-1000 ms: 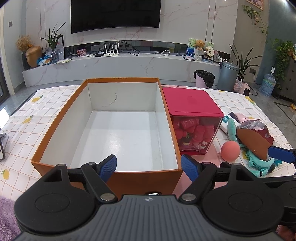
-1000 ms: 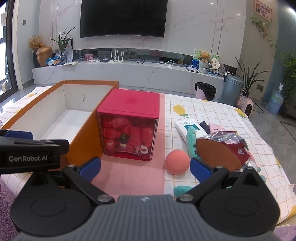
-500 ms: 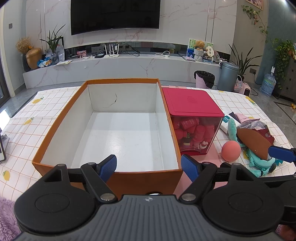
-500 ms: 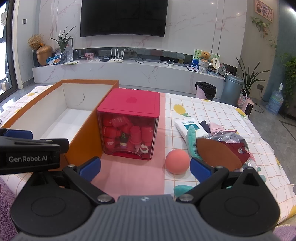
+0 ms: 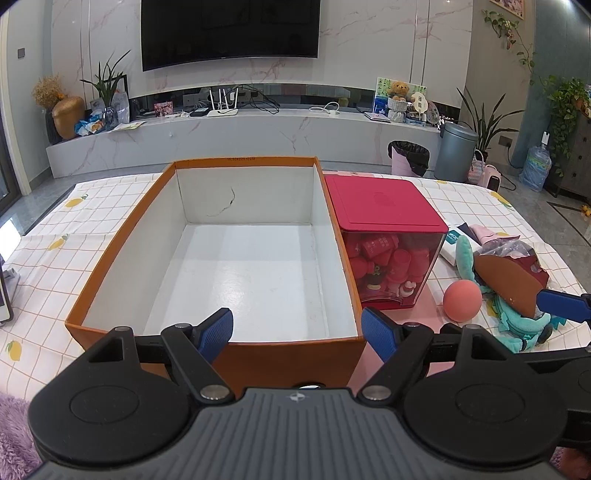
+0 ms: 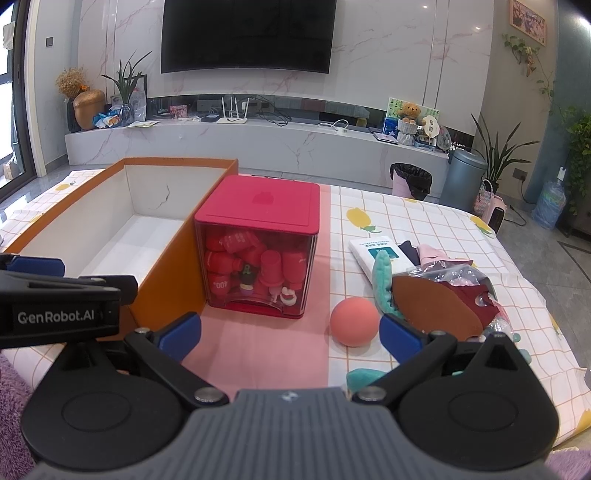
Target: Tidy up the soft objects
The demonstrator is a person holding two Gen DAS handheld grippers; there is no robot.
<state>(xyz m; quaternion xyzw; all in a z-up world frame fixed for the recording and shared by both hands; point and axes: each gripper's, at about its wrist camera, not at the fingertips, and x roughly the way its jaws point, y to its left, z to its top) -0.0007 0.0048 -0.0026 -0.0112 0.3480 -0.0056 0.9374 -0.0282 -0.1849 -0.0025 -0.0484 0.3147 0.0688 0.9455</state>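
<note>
Above the near table edge, left gripper [image 5: 297, 334] and right gripper [image 6: 290, 334] hover level, jaws wide, holding nothing.

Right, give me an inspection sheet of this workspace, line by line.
Surface: table under a checked cloth with a pink strip.
Job's things: orange box, nothing in it; pink ball, teal plush and a fabric heap to its right.
Clutter: red-lidded bin of small red items beside the box; white packet.
Grippers: left gripper and right gripper, jaws open, holding nothing.
Cables: nothing seen on the table; wires on the far shelf.
Surroundings: television, plants, bins.
</note>
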